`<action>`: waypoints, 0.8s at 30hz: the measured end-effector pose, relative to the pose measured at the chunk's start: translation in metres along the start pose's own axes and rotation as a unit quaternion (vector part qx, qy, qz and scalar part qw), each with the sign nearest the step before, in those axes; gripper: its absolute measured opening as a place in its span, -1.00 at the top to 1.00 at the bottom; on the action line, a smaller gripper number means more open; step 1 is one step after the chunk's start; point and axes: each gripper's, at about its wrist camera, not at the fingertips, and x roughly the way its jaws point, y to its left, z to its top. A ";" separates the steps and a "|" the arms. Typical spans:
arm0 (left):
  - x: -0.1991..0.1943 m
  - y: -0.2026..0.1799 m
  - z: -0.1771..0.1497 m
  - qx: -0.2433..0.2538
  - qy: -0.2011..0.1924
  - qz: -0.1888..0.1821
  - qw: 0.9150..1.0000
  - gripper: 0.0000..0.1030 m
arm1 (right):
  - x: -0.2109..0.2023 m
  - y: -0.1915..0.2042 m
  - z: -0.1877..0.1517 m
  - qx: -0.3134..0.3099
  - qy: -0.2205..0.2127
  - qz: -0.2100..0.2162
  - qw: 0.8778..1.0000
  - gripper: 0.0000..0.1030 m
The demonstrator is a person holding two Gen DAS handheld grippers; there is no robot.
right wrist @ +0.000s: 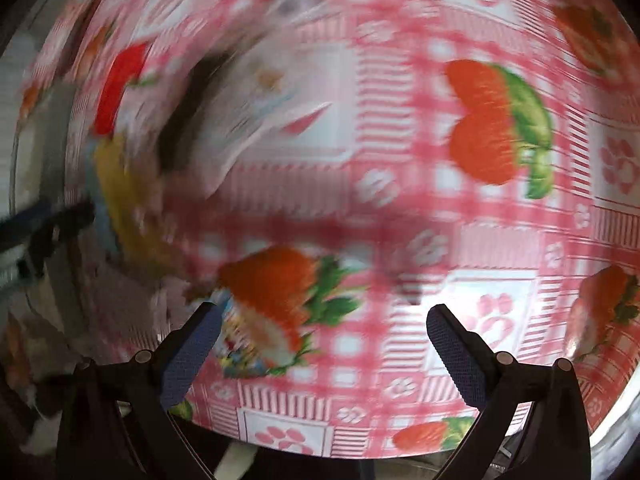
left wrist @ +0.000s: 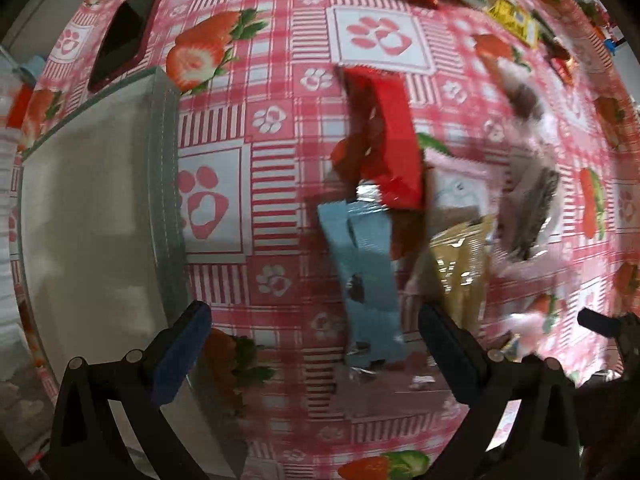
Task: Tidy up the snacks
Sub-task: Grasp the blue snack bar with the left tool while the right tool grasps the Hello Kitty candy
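Note:
In the left wrist view a pile of snack packets lies on the strawberry tablecloth: a red packet (left wrist: pixel 384 148), a light blue packet (left wrist: pixel 364 268), a yellow packet (left wrist: pixel 460 264) and a blurred pink-and-dark packet (left wrist: pixel 528 208). My left gripper (left wrist: pixel 316 348) is open and empty, hovering over the blue packet's near end. A grey box (left wrist: pixel 96 216) sits to its left. The right wrist view is heavily blurred. My right gripper (right wrist: pixel 324 344) is open and empty above the cloth, with the snack pile (right wrist: pixel 224 112) off to the upper left.
A dark phone in a red case (left wrist: pixel 128 36) lies beyond the grey box. More snacks, including a yellow packet (left wrist: pixel 512 20), lie at the far right of the table. The right gripper's tip (left wrist: pixel 600 322) shows at the right edge.

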 end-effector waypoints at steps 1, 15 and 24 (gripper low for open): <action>0.005 0.002 -0.001 0.000 0.000 0.000 1.000 -1.00 | 0.005 0.007 0.000 -0.001 0.005 -0.007 1.000 -1.00; 0.070 -0.003 0.021 0.002 0.000 0.002 1.000 -1.00 | 0.052 0.073 0.009 -0.028 0.042 -0.106 0.993 -1.00; 0.078 0.009 0.023 -0.016 0.006 -0.014 1.000 -1.00 | 0.049 0.074 0.010 -0.049 0.037 -0.106 0.992 -1.00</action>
